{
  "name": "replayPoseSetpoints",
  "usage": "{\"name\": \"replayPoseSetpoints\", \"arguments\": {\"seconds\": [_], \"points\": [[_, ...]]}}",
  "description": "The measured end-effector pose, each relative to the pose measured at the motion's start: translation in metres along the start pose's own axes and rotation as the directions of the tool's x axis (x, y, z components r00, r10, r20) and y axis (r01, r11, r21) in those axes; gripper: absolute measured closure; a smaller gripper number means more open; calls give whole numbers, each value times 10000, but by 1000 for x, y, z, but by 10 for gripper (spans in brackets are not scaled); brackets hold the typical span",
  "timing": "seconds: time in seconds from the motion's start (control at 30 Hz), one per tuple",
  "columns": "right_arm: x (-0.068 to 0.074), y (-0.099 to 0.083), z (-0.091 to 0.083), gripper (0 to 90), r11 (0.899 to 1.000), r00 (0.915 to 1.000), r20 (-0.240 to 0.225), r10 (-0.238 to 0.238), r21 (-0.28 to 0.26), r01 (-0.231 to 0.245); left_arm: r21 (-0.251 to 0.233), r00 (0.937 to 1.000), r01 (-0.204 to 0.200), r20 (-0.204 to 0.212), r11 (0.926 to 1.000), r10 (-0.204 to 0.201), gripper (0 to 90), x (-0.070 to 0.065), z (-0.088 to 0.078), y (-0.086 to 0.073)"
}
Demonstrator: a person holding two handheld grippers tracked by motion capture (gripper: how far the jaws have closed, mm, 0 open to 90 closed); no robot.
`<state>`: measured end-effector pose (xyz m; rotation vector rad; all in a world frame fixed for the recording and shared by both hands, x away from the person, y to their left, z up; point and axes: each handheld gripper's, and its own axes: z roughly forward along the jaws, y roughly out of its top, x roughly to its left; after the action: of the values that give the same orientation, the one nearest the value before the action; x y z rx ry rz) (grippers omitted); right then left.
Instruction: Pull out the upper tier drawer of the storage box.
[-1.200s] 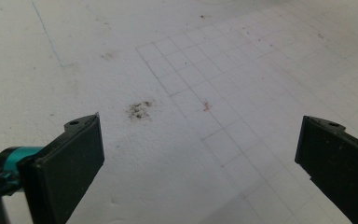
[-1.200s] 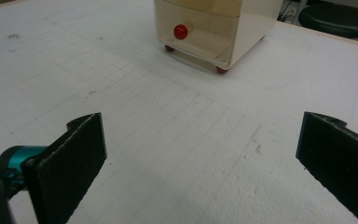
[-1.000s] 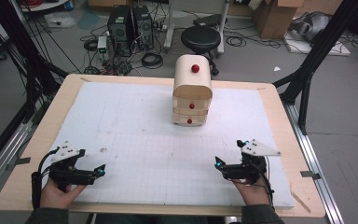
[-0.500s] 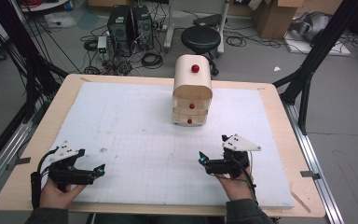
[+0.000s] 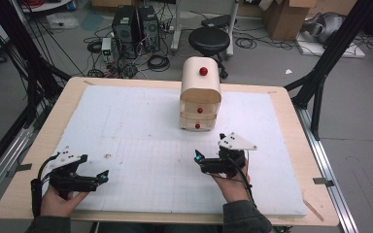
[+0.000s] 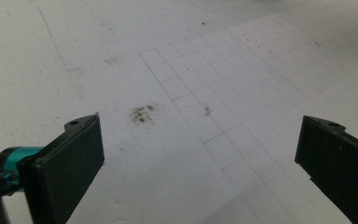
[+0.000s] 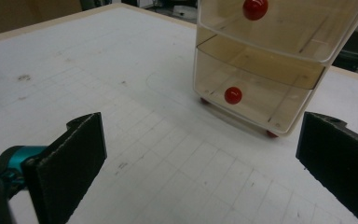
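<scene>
A small cream drawer cabinet (image 5: 200, 99) with red knobs stands at the back middle of the white mat (image 5: 141, 131). In the right gripper view its two lower translucent drawers (image 7: 261, 88) face me, each shut, with a red knob (image 7: 233, 95) on the bottom one. My right gripper (image 5: 197, 158) is open, low over the mat, a short way in front of the cabinet and pointing left. My left gripper (image 5: 104, 175) rests open near the front left of the mat, with bare mat between its jaws.
The mat covers a wooden table (image 5: 281, 97) with a bare rim. A dirty smudge (image 6: 142, 113) marks the mat ahead of the left gripper. On the floor behind the table are a black stool (image 5: 209, 38), computer towers (image 5: 136, 22) and cables.
My right gripper has moved left and forward, from the front right of the mat toward the spot in front of the cabinet. The left gripper has stayed put.
</scene>
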<state>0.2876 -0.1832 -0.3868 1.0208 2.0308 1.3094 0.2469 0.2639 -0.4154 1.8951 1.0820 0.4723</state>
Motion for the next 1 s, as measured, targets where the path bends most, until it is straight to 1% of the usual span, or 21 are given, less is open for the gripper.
{"name": "replayPoseSetpoints", "arguments": {"seconds": [0.03, 0.1, 0.13, 0.2, 0.3, 0.37, 0.4, 0.47, 0.53, 0.6, 0.63, 0.67, 0.73, 0.77, 0.8, 0.83, 0.93, 0.97, 1.0], "points": [[1, 1, 2, 4, 10000, 9999, 148, 44, -86, -43, 3, 10000, 9, 2, 10000, -9, 17, 0, 0, 0], [1, 3, 4, 4, 9998, 9996, 268, -4, -187, 9, -7, 10000, 22, 3, 10000, -22, 17, 0, 1, 0], [3, 5, 7, 4, 9996, 9989, 466, 67, -294, -53, 6, 10000, -9, 9, 10000, 9, 17, 0, 1, 0], [3, 6, 8, 4, 9994, 9985, 538, 87, -325, -69, -8, 10000, 7, 7, 10000, -7, 17, 0, 1, 0], [6, 11, 14, 4, 9975, 9966, 775, 280, -662, -229, 9, 10000, -4, 28, 10000, 4, 17, 0, 1, 1], [8, 14, 17, 4, 9966, 9939, 1028, 404, -762, -326, 19, 10000, 14, 20, 10000, -14, 17, 0, 1, 0], [8, 16, 20, 10, 9960, 9930, 1093, 450, -817, -361, 25, 10000, 5, 17, 10000, -5, 17, 0, 1, 1], [9, 19, 24, 50, 9956, 9915, 1221, 458, -869, -353, 15, 10000, 12, 5, 10000, -12, 17, 0, 1, 0], [8, 21, 27, 51, 9949, 9903, 1299, 486, -937, -366, 38, 10000, 27, -18, 10000, -27, 17, 1, 1, 0], [7, 24, 31, 54, 9935, 9891, 1297, 695, -982, -569, 89, 10000, 8, -30, 10000, -8, 17, 2, 1, 0], [7, 25, 32, 54, 9925, 9879, 1354, 757, -1053, -616, 81, 10000, 16, -32, 10000, -15, 17, 2, 1, 0], [8, 26, 34, 56, 9924, 9855, 1516, 767, -1068, -608, 77, 10000, 10, -28, 10000, -9, 17, 2, 1, 0], [8, 29, 36, 97, 9917, 9829, 1615, 887, -1060, -721, 38, 10000, 4, -1, 10000, -4, 17, 2, 1, 1], [9, 30, 37, 148, 9901, 9812, 1673, 957, -1173, -766, 38, 10000, 2, 11, 10000, -2, 17, 2, 2, 1], [9, 31, 38, 163, 9894, 9820, 1645, 929, -1258, -726, 35, 10000, -4, 22, 10000, 4, 17, 2, 2, 1], [10, 32, 40, 162, 9888, 9804, 1738, 932, -1316, -706, 44, 10000, -47, 63, 10000, 47, 17, 2, 2, 1], [12, 35, 44, 173, 9859, 9724, 2107, 999, -1527, -682, 22, 10000, -20, 84, 10000, 20, 17, 2, 1, 1], [12, 36, 45, 198, 9853, 9691, 2240, 1037, -1562, -693, -2, 10000, -26, 71, 10000, 26, 17, 3, 1, 1], [12, 36, 46, 223, 9855, 9676, 2305, 1030, -1552, -679, -1, 10000, -30, 75, 10000, 30, 17, 3, 1, 1]]}}
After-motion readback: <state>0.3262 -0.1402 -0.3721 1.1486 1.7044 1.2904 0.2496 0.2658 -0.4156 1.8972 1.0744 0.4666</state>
